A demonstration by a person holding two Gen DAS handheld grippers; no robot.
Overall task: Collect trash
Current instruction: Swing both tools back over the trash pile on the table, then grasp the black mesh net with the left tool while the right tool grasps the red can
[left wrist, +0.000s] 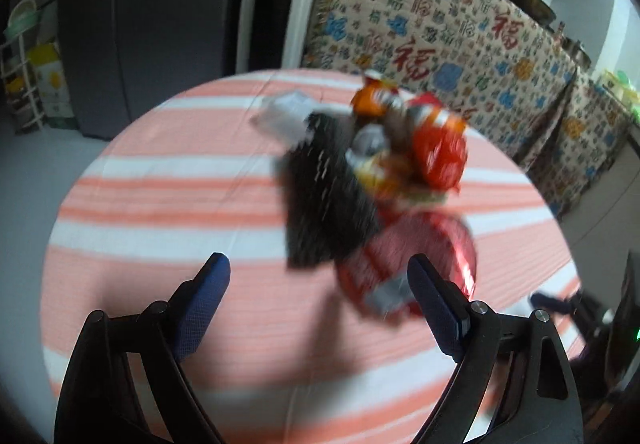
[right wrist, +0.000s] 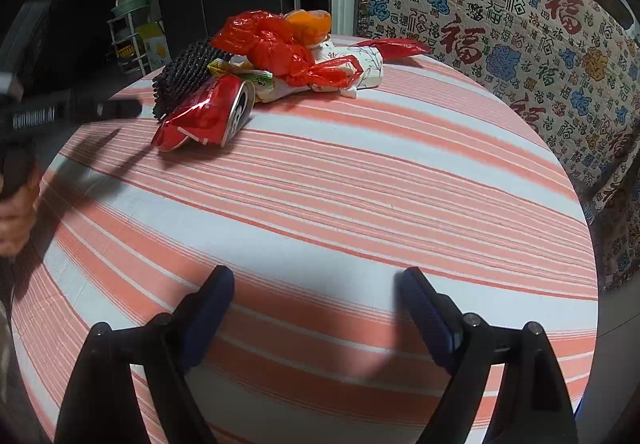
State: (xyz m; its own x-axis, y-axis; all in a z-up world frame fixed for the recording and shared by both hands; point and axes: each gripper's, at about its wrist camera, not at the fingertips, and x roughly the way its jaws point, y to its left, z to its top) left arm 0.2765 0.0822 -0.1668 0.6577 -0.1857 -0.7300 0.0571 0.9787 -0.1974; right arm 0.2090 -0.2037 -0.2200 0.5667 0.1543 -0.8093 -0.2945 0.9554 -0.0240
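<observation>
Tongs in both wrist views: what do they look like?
Left tongs and right tongs match: black angular frames with round silver screws and two fingers faced with dark blue, fine-textured pads. In the right view, the left tool's black body bears pale lettering, too blurred to read.

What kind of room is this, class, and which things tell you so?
Probably a home kitchen or dining corner: a round table in a striped cloth, a tall dark fridge, and pans on a counter draped with a patterned cloth.
</observation>
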